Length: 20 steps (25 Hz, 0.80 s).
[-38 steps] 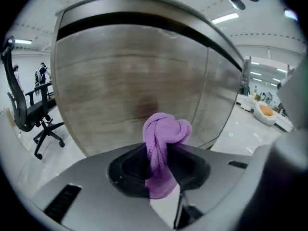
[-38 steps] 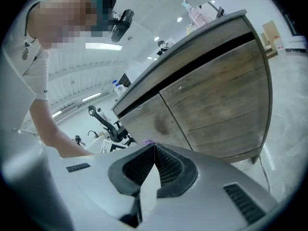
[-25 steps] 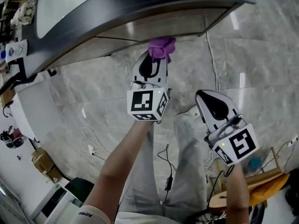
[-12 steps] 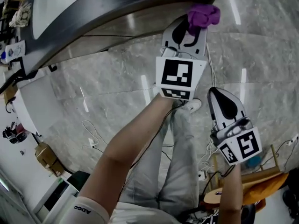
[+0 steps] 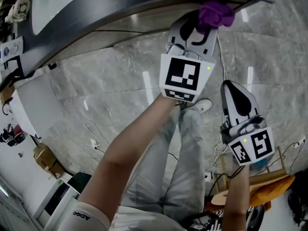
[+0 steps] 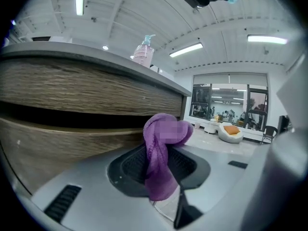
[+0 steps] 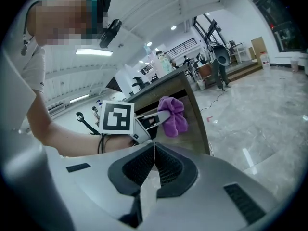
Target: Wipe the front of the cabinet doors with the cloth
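Cloth [image 6: 162, 148] between left gripper [image 6: 161, 177] jaws

Purple cloth [image 5: 215, 14], brn wood-grain cabinet door [image 6: 72, 86], grey-veined floor [image 5: 120, 85].

Glossy grey marble floor [image 5: 96, 95], ceiling strip lights [image 6: 185, 48], glazed far wall [image 6: 226, 97]

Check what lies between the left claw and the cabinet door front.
Only the purple cloth, pinched in the left claw and bunched toward the wooden cabinet door; the left gripper view shows it. Contact cannot be told.
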Each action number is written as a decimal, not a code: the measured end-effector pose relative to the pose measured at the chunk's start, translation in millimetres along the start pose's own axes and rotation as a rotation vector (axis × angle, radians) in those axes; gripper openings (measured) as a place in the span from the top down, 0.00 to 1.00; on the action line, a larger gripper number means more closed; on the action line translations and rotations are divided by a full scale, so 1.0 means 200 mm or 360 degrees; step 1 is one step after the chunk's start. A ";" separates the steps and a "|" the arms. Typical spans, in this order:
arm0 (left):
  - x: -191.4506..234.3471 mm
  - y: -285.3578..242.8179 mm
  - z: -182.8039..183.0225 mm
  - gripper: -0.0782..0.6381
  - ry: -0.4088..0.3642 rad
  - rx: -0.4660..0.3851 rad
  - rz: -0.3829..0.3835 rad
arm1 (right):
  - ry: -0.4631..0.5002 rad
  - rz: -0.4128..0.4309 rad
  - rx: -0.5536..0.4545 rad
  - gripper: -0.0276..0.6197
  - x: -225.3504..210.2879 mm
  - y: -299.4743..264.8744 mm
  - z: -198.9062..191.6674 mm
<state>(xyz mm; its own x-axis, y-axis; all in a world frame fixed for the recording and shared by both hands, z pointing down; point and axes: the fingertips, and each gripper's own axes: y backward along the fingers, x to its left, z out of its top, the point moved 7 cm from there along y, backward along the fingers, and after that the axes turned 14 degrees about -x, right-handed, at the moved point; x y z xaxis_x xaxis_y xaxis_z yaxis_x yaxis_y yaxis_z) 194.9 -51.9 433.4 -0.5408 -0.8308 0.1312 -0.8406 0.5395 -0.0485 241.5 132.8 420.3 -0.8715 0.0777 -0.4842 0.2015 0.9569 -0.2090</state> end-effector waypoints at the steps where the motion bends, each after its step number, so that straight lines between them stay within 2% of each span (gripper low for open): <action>1: 0.04 0.03 0.01 0.74 -0.0007 0.0007 0.0000 | 0.0009 0.0011 0.0006 0.91 0.03 -0.04 0.00; 10: 0.45 0.38 0.05 0.74 0.0019 -0.0015 0.0110 | 0.0084 0.0218 0.0102 0.91 0.31 -0.42 -0.08; 13: 0.57 0.48 0.07 0.74 0.0033 -0.0055 0.0187 | 0.0113 0.0265 0.0144 0.91 0.38 -0.49 -0.10; 16: 0.69 0.61 0.07 0.74 0.0017 -0.0046 0.0274 | 0.0137 0.0309 0.0178 0.91 0.44 -0.55 -0.10; 20: 0.84 0.75 0.08 0.74 -0.0030 -0.0019 0.0345 | 0.0140 0.0348 0.0142 0.91 0.53 -0.62 -0.09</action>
<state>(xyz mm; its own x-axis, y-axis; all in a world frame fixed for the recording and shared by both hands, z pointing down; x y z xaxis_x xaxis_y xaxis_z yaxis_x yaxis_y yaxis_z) -22.9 -111.9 433.3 -0.7092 -0.6977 0.1006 -0.7044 0.7071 -0.0617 116.2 27.5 409.6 -0.8376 0.3080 -0.4511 0.4248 0.8864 -0.1837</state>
